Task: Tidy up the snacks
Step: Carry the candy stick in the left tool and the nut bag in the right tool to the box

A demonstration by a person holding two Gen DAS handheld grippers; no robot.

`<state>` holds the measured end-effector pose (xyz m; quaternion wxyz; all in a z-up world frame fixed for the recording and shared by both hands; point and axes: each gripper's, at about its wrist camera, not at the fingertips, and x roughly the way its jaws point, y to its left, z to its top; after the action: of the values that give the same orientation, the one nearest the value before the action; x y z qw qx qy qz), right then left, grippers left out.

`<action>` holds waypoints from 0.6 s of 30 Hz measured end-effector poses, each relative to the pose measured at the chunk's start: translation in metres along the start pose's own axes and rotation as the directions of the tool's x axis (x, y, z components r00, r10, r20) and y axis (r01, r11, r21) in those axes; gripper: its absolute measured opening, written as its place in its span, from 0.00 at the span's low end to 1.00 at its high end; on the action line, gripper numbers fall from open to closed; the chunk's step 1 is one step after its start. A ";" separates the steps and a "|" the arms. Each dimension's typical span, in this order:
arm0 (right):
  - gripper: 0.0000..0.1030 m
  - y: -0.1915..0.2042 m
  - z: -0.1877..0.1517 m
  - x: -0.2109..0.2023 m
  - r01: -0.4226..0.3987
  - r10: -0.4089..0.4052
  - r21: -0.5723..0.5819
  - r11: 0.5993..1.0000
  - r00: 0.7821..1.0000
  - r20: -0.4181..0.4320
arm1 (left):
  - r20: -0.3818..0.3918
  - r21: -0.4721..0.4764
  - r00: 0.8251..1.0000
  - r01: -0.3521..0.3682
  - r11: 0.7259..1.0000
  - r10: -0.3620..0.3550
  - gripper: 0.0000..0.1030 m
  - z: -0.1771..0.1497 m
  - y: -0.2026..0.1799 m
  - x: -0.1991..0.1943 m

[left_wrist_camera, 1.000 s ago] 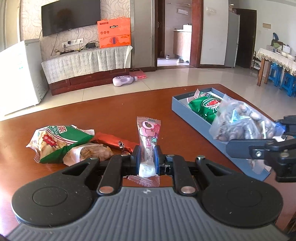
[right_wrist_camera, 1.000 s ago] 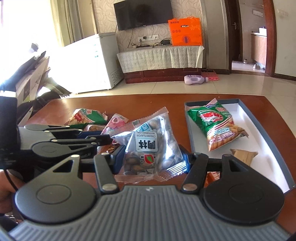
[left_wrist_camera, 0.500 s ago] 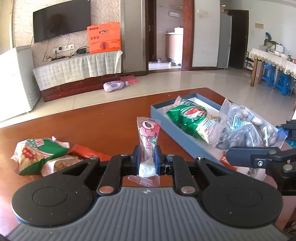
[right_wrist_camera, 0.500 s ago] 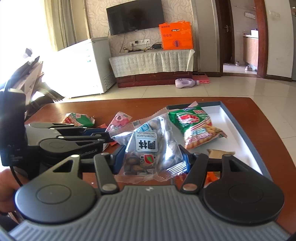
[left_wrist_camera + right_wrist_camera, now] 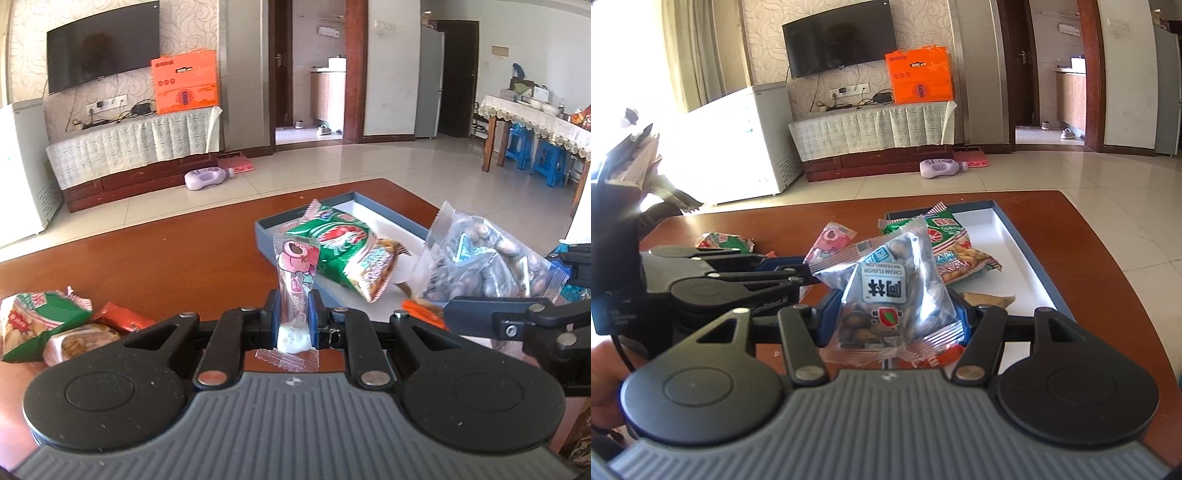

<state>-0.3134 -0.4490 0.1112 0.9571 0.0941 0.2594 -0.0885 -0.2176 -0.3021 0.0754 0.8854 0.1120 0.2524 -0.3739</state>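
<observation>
Both grippers have shifted across the table toward the blue tray point(image 5: 334, 204), which now lies nearer each camera than a second ago. The left gripper point(image 5: 293, 314) is nearly closed, its jaws pinching the lower part of an upright pink candy packet point(image 5: 295, 273); the right gripper point(image 5: 894, 317) stands about half open, its jaws clamped on a clear bag of seeds point(image 5: 890, 288). A green snack bag point(image 5: 347, 251) lies in the tray, and another green bag point(image 5: 33, 325) and a red packet point(image 5: 120, 318) lie at the left on the brown table point(image 5: 166, 258).
</observation>
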 end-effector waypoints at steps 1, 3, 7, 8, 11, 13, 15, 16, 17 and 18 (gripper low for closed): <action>0.60 -0.002 0.000 -0.001 0.003 -0.003 0.002 1.000 1.000 -0.001 | 0.001 0.004 1.000 0.004 1.000 -0.004 0.17 0.001 -0.003 0.002; 0.60 -0.006 0.000 -0.002 0.010 -0.010 0.009 1.000 1.000 0.000 | 0.002 0.011 1.000 0.010 1.000 -0.010 0.18 0.003 -0.008 0.005; 0.60 -0.015 0.001 -0.003 0.024 -0.024 0.024 0.999 1.000 -0.001 | 0.005 0.012 1.000 0.022 1.000 -0.022 0.18 0.006 -0.017 0.012; 0.60 -0.017 0.001 -0.004 0.027 -0.027 0.026 0.999 1.000 0.000 | 0.005 0.012 1.000 0.025 1.000 -0.026 0.18 0.007 -0.019 0.014; 0.60 -0.022 0.000 -0.006 0.035 -0.035 0.037 0.999 0.999 0.003 | 0.008 0.014 0.999 0.034 0.999 -0.034 0.18 0.010 -0.025 0.019; 0.60 -0.025 0.000 -0.006 0.037 -0.038 0.040 0.998 0.999 0.003 | 0.012 0.018 0.999 0.041 0.999 -0.041 0.18 0.012 -0.031 0.022; 0.60 -0.026 -0.001 -0.007 0.039 -0.039 0.040 0.998 0.999 0.004 | 0.014 0.026 0.999 0.049 0.998 -0.049 0.18 0.014 -0.036 0.024; 0.60 -0.026 -0.001 -0.007 0.039 -0.039 0.041 0.998 0.999 0.004 | 0.015 0.030 0.999 0.050 0.998 -0.051 0.18 0.015 -0.037 0.026; 0.60 -0.028 -0.001 -0.008 0.039 -0.039 0.042 0.998 0.999 0.004 | 0.015 0.033 0.998 0.052 0.998 -0.053 0.18 0.015 -0.039 0.028; 0.60 -0.030 -0.001 -0.008 0.040 -0.040 0.045 0.998 0.999 0.005 | 0.015 0.033 0.998 0.055 0.998 -0.056 0.18 0.016 -0.041 0.030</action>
<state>-0.3269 -0.4765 0.1106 0.9536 0.1098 0.2562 -0.1138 -0.2234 -0.3554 0.0727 0.8748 0.1165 0.2420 -0.4032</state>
